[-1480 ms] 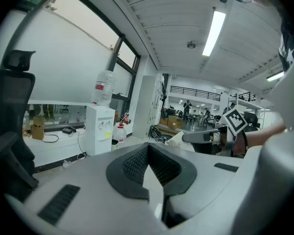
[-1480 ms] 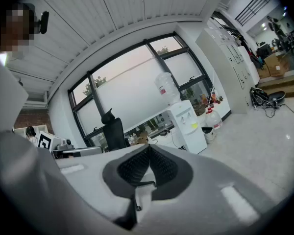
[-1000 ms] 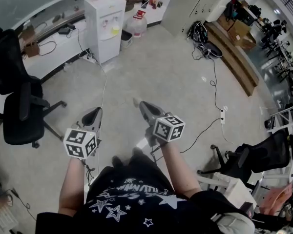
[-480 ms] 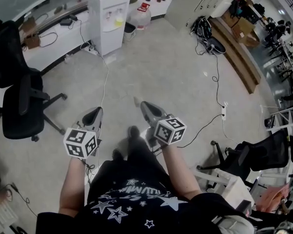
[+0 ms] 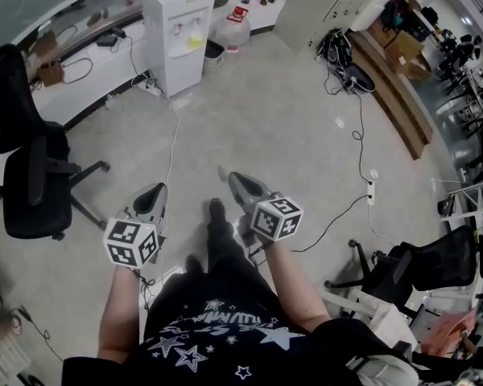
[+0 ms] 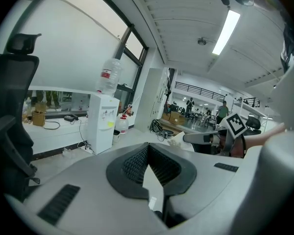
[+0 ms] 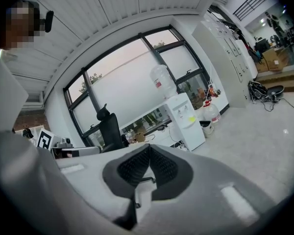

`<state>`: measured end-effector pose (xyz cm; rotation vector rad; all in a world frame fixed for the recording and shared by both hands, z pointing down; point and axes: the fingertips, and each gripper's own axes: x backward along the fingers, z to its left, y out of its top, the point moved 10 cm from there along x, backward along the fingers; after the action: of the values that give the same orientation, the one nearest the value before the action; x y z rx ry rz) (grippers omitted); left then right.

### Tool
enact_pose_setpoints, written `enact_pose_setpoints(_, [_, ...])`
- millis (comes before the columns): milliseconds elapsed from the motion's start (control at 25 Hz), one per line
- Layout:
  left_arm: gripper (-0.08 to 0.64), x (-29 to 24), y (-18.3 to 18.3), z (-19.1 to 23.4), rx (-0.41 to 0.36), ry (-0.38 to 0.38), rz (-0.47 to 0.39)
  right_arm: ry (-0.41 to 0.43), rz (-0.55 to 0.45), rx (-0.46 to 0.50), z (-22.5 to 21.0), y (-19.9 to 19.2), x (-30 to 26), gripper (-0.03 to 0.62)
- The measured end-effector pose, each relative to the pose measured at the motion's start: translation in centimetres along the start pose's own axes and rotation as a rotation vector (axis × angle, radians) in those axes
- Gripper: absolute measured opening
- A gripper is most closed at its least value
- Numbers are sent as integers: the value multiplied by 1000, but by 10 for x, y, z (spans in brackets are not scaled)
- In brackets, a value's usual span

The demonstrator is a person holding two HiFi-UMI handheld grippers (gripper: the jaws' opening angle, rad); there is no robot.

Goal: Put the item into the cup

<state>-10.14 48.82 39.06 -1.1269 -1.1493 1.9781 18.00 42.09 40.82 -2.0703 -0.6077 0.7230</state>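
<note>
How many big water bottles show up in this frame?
2. One water bottle sits atop the water dispenser; a second bottle stands on the floor near it. More may be hidden behind furniture.

A white water dispenser [image 5: 175, 30] stands on the pale floor [image 5: 282, 127] against a long white desk [image 5: 80, 59] under the window, with an upturned bottle [image 6: 109, 76] on top. Just beside it are a dark bin [image 5: 212, 55] and a spare water jug [image 5: 236, 29]. A thin cable [image 5: 174, 139] trails from its foot across the floor. A black office chair [image 5: 28, 175] stands at the left and another [image 5: 410, 268] at the lower right. A black cord [image 5: 358, 127] runs to a white power strip [image 5: 371, 190] near a wooden step [image 5: 394, 103].
</note>
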Motion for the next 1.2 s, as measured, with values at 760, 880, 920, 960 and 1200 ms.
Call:
enact_pose_setpoints(760, [6,-146,92,40,-8,41,0,47,-9,-32,-125,115,-104,2])
enact_pose_setpoints(880, [5,-167,105,45,-9,53,1,58,-3,-38,-143,129,-119,1])
enact_pose_setpoints(920, [6,-175,109,47,-6,57,2,61,-2,-40,-149,134,-124,2])
enact_pose_setpoints(960, [5,-183,112,49,-3,60,4,64,-2,-41,-156,138,-128,0])
enact_pose_setpoints(1200, [6,-228,135,59,3,78,6,72,-10,-35,-196,168,-156,2])
